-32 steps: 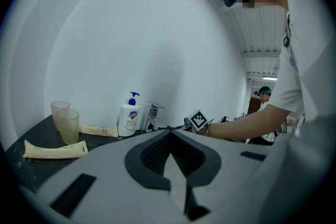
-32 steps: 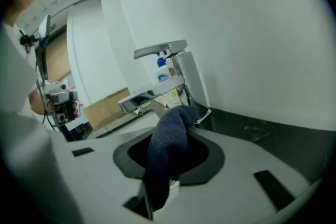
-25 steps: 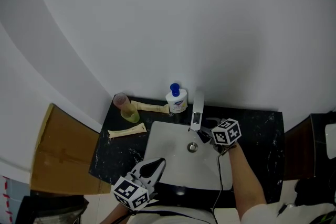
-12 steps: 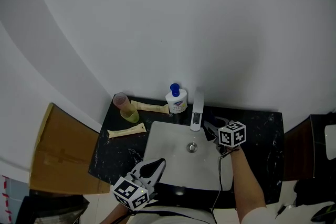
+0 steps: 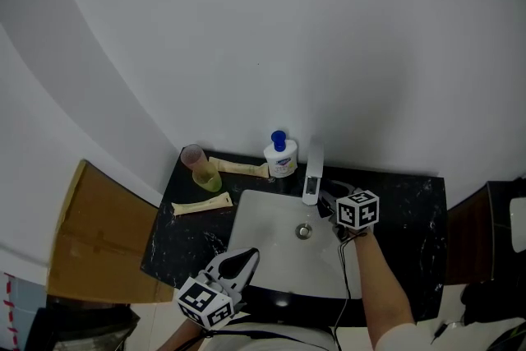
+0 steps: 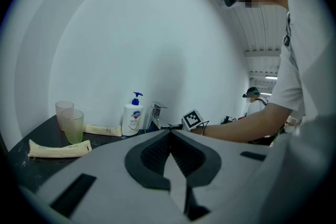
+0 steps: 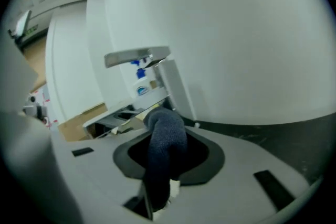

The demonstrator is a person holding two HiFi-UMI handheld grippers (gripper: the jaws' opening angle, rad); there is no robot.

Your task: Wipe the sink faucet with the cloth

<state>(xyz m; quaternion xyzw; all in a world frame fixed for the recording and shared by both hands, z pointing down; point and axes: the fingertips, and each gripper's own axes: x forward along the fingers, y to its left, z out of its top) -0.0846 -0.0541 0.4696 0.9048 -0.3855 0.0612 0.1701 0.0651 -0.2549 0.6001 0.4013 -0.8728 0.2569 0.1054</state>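
The cloth [image 7: 165, 136], soft, light and limp, is bunched in the right gripper's [image 5: 329, 201] clamped jaws, close to the faucet [image 7: 176, 89]. A hold on its gathered middle suits it. The left gripper [image 6: 169, 136] is closed and empty at the sink [image 5: 263, 226] front.

The faucet [image 5: 311, 174] is silvery and square-edged. It stands upright at the back rim of the white sink [image 5: 246, 214], which is set in a black marbled surface [image 5: 189, 230]. Its flat spout [image 7: 137, 56] reaches out level over the basin. The cloth [image 7: 165, 139] is dark grey and knitted, bunched into a thick roll. It is clamped between the right tongs [image 7: 164, 115], with its rounded end sticking out past the tips, right by the lower part of the faucet body [image 7: 176, 89]. Whether it touches the metal cannot be made out.
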